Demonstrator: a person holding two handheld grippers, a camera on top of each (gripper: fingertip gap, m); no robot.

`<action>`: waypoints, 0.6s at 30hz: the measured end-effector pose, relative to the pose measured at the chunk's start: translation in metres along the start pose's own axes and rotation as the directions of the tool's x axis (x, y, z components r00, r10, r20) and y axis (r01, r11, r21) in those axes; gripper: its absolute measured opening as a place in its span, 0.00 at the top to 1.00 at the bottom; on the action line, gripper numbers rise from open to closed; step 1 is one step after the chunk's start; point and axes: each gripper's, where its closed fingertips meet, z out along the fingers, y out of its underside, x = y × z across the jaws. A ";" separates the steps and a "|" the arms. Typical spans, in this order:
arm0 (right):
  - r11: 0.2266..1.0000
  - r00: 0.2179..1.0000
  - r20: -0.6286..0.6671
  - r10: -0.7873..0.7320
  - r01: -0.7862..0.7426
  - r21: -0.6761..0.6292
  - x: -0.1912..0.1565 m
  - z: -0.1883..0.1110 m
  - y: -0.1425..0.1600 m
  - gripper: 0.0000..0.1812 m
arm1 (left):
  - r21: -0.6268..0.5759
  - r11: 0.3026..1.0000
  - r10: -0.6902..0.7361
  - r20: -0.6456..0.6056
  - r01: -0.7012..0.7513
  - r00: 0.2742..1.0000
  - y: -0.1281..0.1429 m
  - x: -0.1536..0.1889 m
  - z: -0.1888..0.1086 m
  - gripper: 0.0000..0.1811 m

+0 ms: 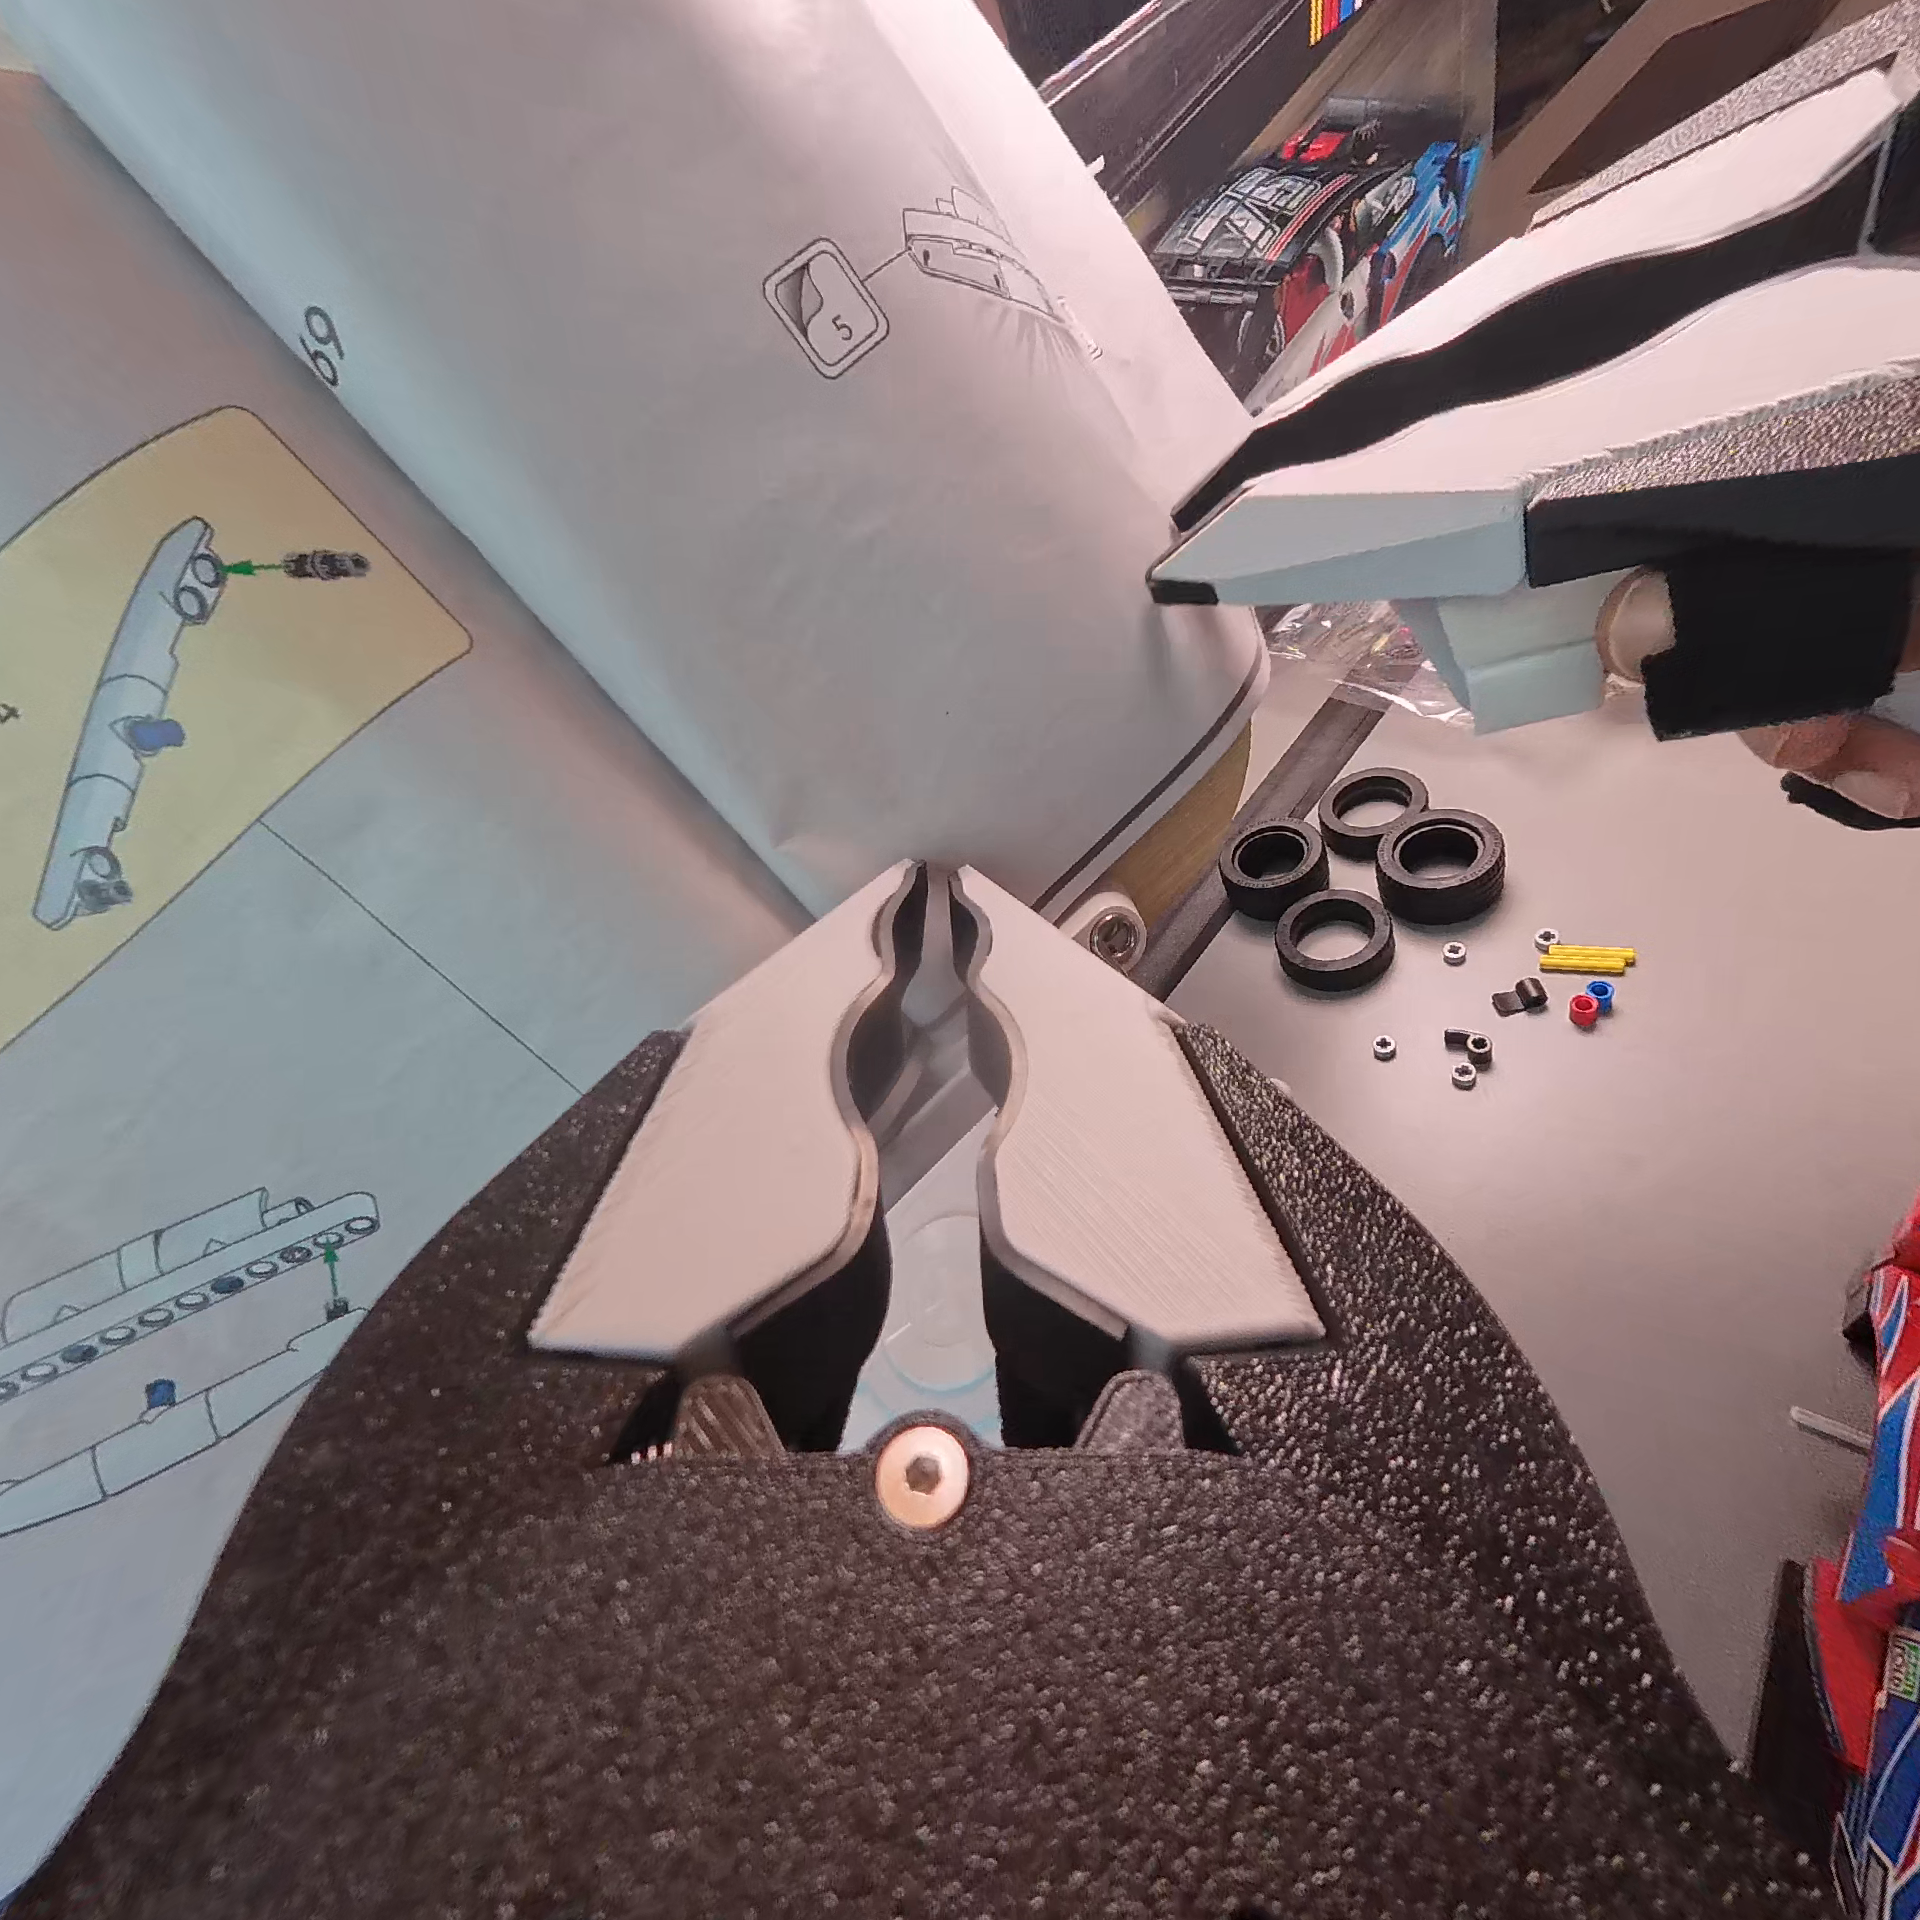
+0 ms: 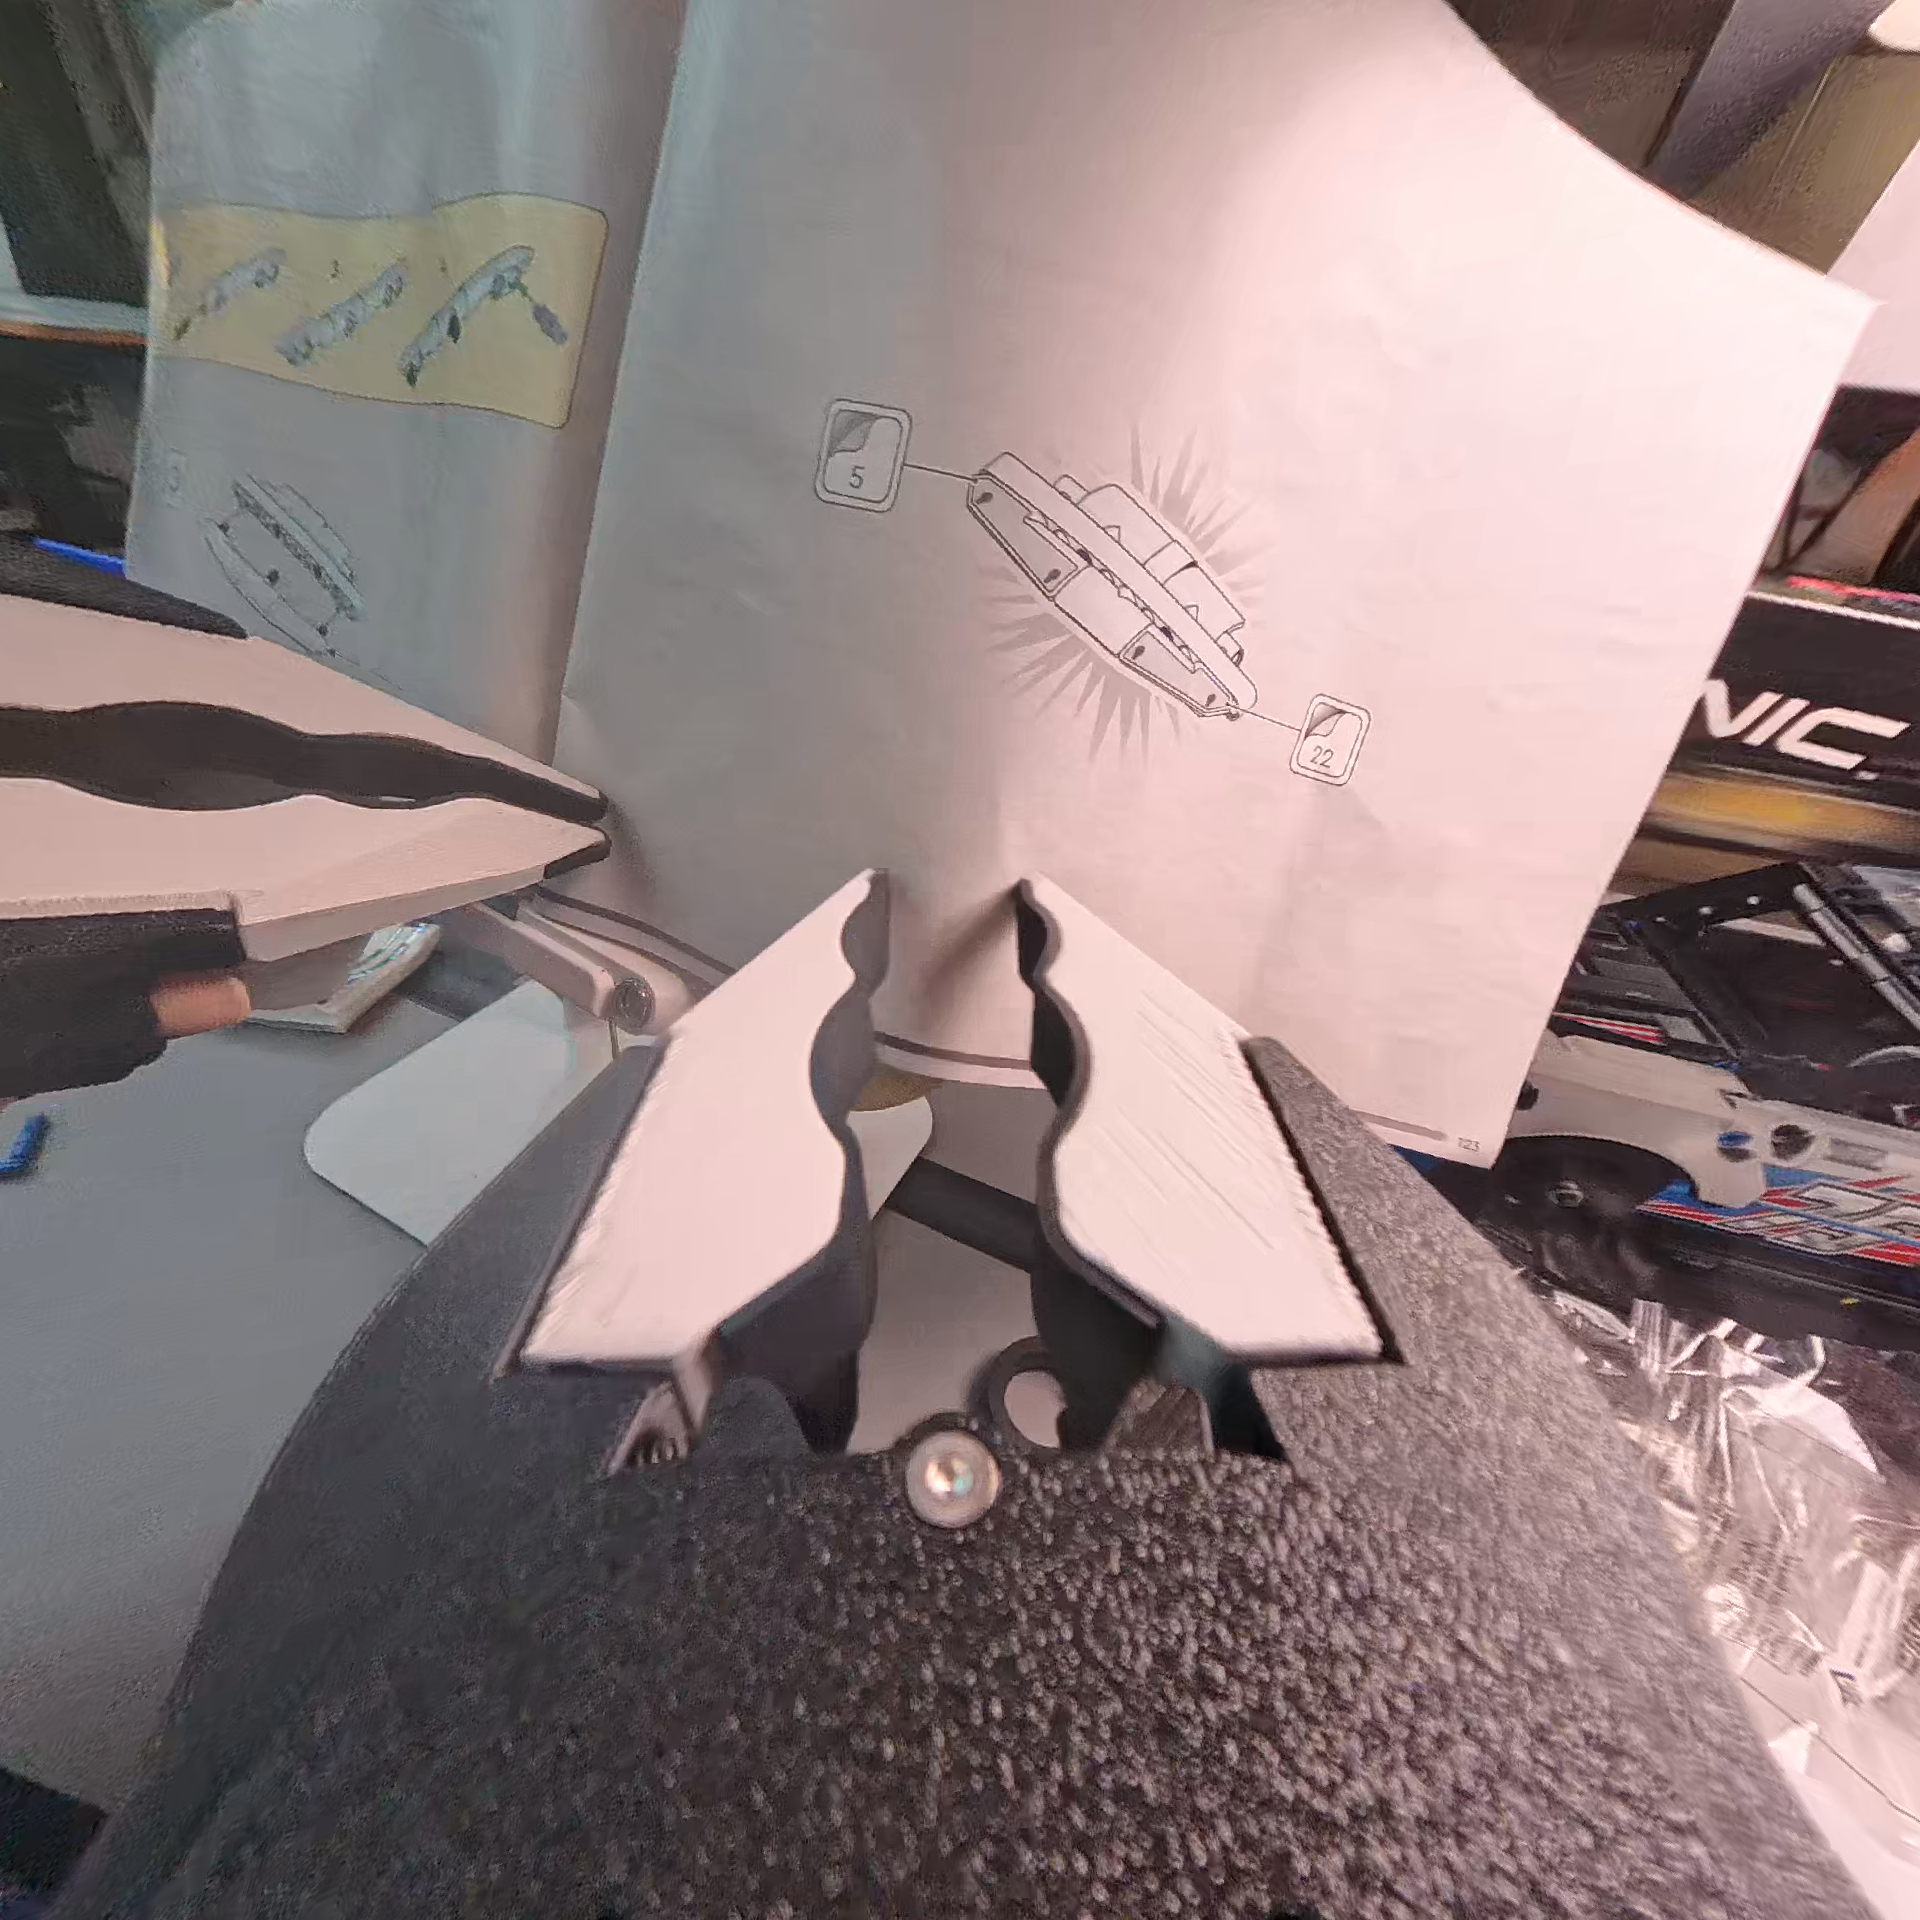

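An open instruction booklet (image 1: 260,987) lies at the left. One of its pages (image 1: 727,468) is lifted and curls upright. My left gripper (image 1: 935,871) is shut, its tips pinching the lower edge of this page. In the right wrist view the left gripper (image 2: 601,826) shows at the page's left edge. My right gripper (image 2: 954,885) is open, and the lower part of the page (image 2: 1143,520) stands between and just past its tips. In the left wrist view the right gripper (image 1: 1169,556) meets the page's right edge, held by a gloved hand (image 1: 1766,665).
Several black tyres (image 1: 1361,873) and small loose parts (image 1: 1538,987) lie on the grey table (image 1: 1558,1299). A printed box (image 1: 1320,229) stands behind. A red and blue model car (image 2: 1714,1174) and clear plastic bags (image 2: 1714,1475) are at the right. A metal base plate (image 2: 416,1132) lies at the left. Across from one pair of fingers to the other is roughly 8 cm.
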 end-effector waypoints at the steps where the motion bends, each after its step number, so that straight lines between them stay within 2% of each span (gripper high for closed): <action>1: 1.000 1.000 0.000 -0.018 0.018 0.010 -0.002 -0.002 -0.002 0.94 | 0.001 1.000 -0.002 -0.001 0.002 1.000 0.000 0.000 0.000 0.98; 3: 1.000 1.000 -0.007 -0.029 0.029 0.009 -0.002 -0.004 -0.003 0.95 | 0.003 1.000 -0.007 -0.003 0.007 1.000 0.000 0.000 0.000 0.98; 4: 1.000 1.000 -0.012 -0.024 0.024 0.008 0.000 -0.004 -0.003 0.89 | 0.004 1.000 -0.009 -0.003 0.009 1.000 0.000 0.000 0.000 0.98; 7: 0.997 0.997 0.006 0.075 -0.075 -0.017 0.006 0.004 -0.001 0.56 | 0.005 1.000 -0.018 -0.005 0.018 1.000 0.000 0.001 -0.001 0.98; 8: 0.992 0.992 0.041 0.121 -0.119 -0.050 0.003 0.009 0.004 0.49 | 0.005 1.000 -0.018 -0.004 0.018 1.000 0.000 0.001 -0.001 0.98; 9: 0.985 0.984 0.076 0.159 -0.153 -0.082 -0.002 0.013 0.008 0.48 | 0.004 1.000 -0.016 -0.004 0.016 1.000 0.000 0.001 -0.001 0.98; 10: 0.983 0.982 0.091 0.168 -0.160 -0.090 -0.005 0.016 0.010 0.52 | 0.004 1.000 -0.014 -0.003 0.014 1.000 0.000 0.001 -0.001 0.98; 13: 0.997 0.998 0.000 0.060 -0.059 -0.053 -0.001 0.011 0.006 0.67 | -0.003 1.000 -0.011 -0.008 0.011 1.000 0.001 0.001 -0.001 0.98; 16: 1.000 0.998 -0.059 -0.029 0.028 -0.007 -0.005 0.000 -0.002 0.78 | 0.003 1.000 -0.010 -0.011 0.011 1.000 0.001 0.001 0.000 0.98; 18: 0.997 0.994 -0.089 -0.063 0.065 0.027 -0.007 -0.009 -0.008 0.81 | 0.006 1.000 -0.024 -0.016 0.024 1.000 0.000 0.001 -0.001 0.98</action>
